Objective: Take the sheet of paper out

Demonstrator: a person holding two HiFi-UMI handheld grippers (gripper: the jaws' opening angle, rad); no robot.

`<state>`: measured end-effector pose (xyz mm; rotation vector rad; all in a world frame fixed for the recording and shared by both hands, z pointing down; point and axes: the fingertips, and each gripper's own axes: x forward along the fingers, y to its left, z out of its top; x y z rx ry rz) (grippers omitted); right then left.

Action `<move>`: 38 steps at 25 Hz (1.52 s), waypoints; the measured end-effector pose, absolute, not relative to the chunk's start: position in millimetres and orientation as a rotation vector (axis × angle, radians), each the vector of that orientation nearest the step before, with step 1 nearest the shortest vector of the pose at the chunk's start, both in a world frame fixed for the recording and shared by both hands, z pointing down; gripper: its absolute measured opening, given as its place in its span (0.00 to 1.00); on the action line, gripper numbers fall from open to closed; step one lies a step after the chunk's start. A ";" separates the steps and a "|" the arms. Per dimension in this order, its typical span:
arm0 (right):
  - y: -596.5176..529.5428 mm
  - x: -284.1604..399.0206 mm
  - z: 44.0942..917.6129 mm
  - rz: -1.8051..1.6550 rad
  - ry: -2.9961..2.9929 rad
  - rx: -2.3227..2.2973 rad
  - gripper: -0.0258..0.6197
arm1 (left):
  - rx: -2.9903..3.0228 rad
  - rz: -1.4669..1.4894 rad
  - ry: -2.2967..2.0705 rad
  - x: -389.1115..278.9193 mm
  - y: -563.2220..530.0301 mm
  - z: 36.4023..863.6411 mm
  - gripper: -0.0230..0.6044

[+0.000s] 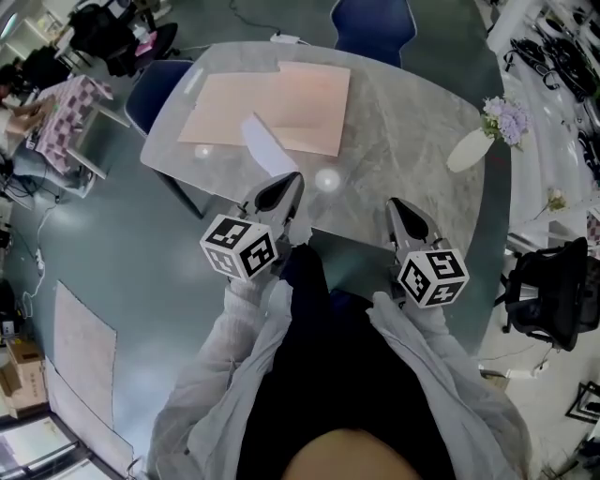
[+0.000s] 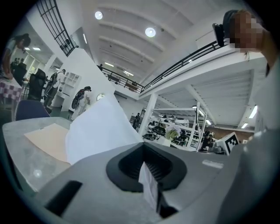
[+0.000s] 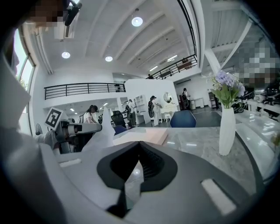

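I am pinching the white sheet of paper (image 1: 268,146) at its near edge, my left gripper (image 1: 292,183) clamped tight on it, lifting it off the marble table (image 1: 412,141) by the beige folder (image 1: 281,105). My right gripper (image 1: 396,206) is hovering nearby, jaws together, empty.

Grey marbled bench (image 1: 412,122): white vase (image 1: 466,150) of lilac flowers (image 1: 506,119) upright near right edge. Blue chair (image 1: 373,23) beyond far edge; black office chair (image 1: 548,291) off right.
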<state>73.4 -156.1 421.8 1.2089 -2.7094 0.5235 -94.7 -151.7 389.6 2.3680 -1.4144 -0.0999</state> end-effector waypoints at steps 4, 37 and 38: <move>-144.2 73.5 413.6 0.471 -2.730 1.150 0.06 | 2.388 -0.154 -1.388 -86.7 -134.5 393.6 0.03; -105.4 54.5 426.5 0.515 -2.784 0.944 0.06 | 2.541 0.187 -1.418 -58.4 -77.4 433.0 0.03; -105.3 53.8 426.6 0.517 -2.784 0.941 0.06 | 2.534 0.183 -1.419 -59.7 -77.6 433.5 0.03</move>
